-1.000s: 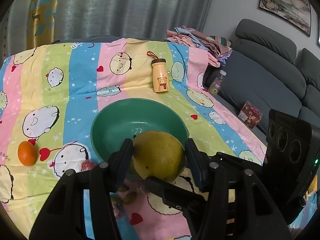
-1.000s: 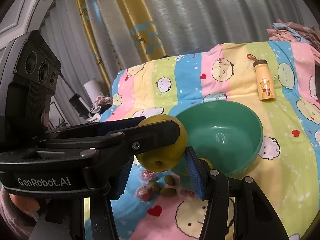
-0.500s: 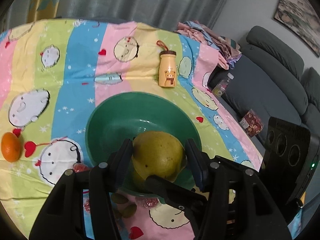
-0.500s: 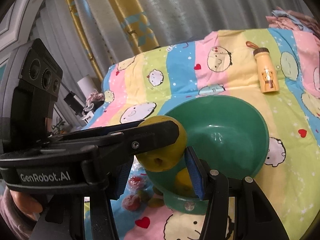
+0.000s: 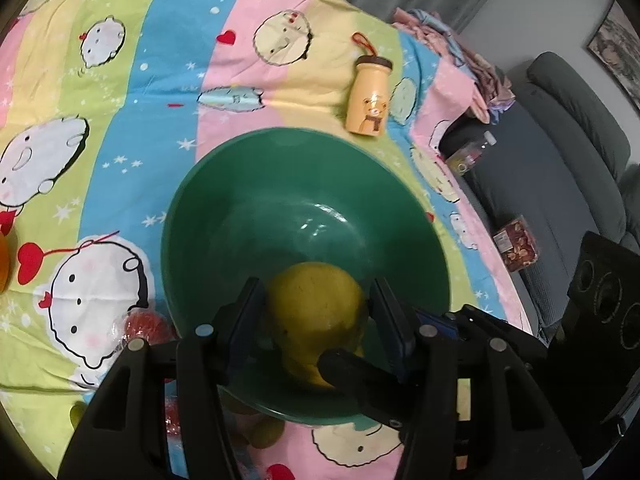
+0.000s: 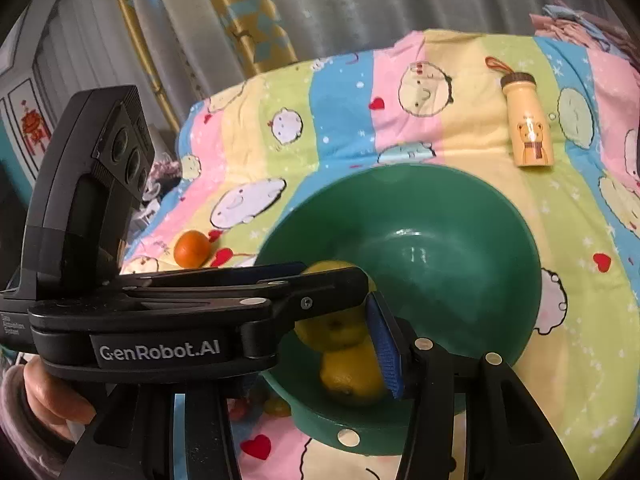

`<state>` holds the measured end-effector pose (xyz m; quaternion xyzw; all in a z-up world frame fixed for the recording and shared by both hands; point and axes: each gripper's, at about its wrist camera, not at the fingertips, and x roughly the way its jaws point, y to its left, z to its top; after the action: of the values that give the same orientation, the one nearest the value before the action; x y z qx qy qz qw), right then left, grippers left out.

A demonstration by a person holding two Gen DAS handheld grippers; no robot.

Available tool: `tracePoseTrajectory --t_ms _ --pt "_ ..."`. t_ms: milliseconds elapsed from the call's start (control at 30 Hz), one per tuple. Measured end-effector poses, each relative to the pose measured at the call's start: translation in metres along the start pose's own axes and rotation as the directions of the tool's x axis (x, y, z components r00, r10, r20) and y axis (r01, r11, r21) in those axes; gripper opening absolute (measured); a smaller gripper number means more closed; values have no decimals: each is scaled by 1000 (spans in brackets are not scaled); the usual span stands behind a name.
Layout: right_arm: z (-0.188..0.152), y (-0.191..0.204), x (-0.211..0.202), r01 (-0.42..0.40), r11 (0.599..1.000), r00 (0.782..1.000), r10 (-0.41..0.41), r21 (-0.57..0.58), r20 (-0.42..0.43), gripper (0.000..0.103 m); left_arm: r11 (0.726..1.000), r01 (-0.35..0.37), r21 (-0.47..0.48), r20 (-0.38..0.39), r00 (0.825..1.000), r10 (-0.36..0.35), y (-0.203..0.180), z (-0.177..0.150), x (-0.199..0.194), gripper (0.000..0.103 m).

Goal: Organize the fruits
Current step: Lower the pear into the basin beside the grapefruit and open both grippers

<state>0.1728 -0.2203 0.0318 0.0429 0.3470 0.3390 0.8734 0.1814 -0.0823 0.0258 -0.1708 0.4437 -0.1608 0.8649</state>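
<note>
My left gripper is shut on a large yellow-green pear and holds it inside the green bowl, low over its near side. In the right wrist view the left gripper's fingers cross in front, the pear sits between them, and a yellow lemon lies in the bowl beneath it. My right gripper holds the lemon between its blue pads, with the left pad hidden. An orange lies on the cloth left of the bowl.
A yellow bear bottle lies beyond the bowl on the striped cartoon cloth. Wrapped red fruits and small green ones lie at the bowl's near left. A grey sofa stands to the right.
My left gripper has carried the pear forward and down, from above the bowl's near rim into the bowl. The right gripper has moved with the lemon down into the bowl too.
</note>
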Motion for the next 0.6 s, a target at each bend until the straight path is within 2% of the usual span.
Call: tracePoseTrajectory --t_ms 100,167,200,267,367,467,533,600 --pt "-1 -5 -3 -16 1000 1000 16 18 8 51 1000 10 -15 5 1000 -10 2 1 -1 61" --pt "-1 -4 -9 -9 1000 1000 8 13 25 51 1000 6 9 24 1000 -7 -4 2 -7 63" --pt "-2 -4 -12 -14 1000 999 14 16 33 51 1000 -9 21 32 999 9 -6 3 -9 70" --pt "-2 -5 -19 -25 1000 999 24 19 49 52 998 -31 46 57 998 28 -9 4 -18 77" --pt "-2 -7 -30 -10 1000 997 8 27 74 54 998 -55 43 96 994 51 -5 7 -35 83" --pt "-2 -13 -43 -33 998 994 27 54 106 59 996 -86 18 129 988 83 5 5 -51 83" --pt "-1 -15 -51 -39 998 992 32 58 123 60 994 -113 -1 148 983 112 12 0 -61 88" --pt "0 -15 -57 -42 997 989 33 59 142 60 988 -152 -16 175 973 152 17 -7 -74 99"
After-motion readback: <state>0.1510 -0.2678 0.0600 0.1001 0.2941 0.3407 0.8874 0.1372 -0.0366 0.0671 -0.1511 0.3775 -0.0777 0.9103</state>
